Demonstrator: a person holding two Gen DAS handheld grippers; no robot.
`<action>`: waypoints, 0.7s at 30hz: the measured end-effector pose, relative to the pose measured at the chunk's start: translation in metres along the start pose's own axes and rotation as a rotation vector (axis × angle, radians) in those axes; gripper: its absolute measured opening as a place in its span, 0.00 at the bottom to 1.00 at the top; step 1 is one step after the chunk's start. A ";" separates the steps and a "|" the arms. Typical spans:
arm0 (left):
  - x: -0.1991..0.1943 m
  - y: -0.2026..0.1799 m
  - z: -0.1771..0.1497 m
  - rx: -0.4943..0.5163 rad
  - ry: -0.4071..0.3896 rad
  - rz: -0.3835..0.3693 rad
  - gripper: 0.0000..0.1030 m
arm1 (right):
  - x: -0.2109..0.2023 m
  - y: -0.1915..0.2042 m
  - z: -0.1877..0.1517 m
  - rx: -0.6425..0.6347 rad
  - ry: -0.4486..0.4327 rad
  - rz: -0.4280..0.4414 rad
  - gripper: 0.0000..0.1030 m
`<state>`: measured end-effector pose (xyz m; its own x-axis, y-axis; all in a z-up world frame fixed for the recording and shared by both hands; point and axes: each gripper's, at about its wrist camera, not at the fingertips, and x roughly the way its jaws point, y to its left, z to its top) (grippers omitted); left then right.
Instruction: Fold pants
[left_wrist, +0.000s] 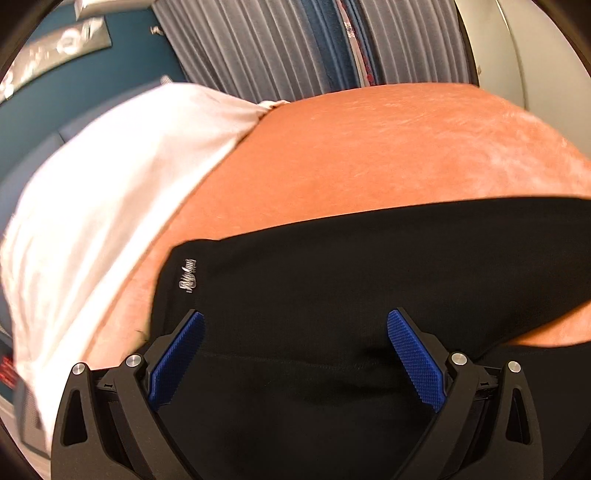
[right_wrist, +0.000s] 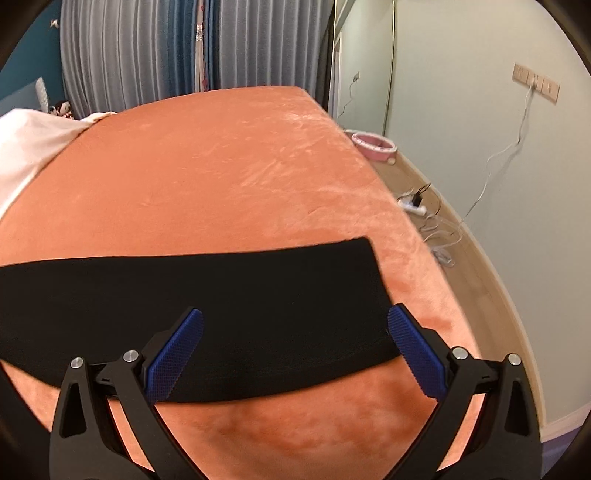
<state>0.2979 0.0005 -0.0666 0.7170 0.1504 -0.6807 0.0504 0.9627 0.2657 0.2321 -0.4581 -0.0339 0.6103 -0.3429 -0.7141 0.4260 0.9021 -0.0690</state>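
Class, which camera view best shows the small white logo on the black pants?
The left wrist view: the white logo sits near a corner of the black pants. The right wrist view shows only plain black cloth, no logo.

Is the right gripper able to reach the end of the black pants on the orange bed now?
Probably yes. The right gripper is open and hangs just above the black pants; their end lies beside its right finger, and nothing on the orange bed blocks the way.

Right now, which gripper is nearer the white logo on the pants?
Left. The left gripper hangs open just below the logo on the black pants; the right gripper is at the opposite end.
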 end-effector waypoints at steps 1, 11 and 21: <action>0.004 0.005 0.003 -0.021 0.010 -0.021 0.95 | 0.002 -0.003 0.002 0.007 -0.002 -0.001 0.96; 0.113 0.101 0.072 -0.058 0.124 0.202 0.95 | 0.069 -0.070 0.044 0.151 0.110 0.050 0.96; 0.225 0.180 0.059 -0.325 0.374 -0.022 0.95 | 0.109 -0.038 0.031 0.043 0.185 0.092 0.84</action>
<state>0.5093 0.1946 -0.1310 0.4167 0.1424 -0.8978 -0.1995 0.9779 0.0625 0.3031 -0.5381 -0.0878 0.5163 -0.2023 -0.8322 0.4046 0.9141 0.0288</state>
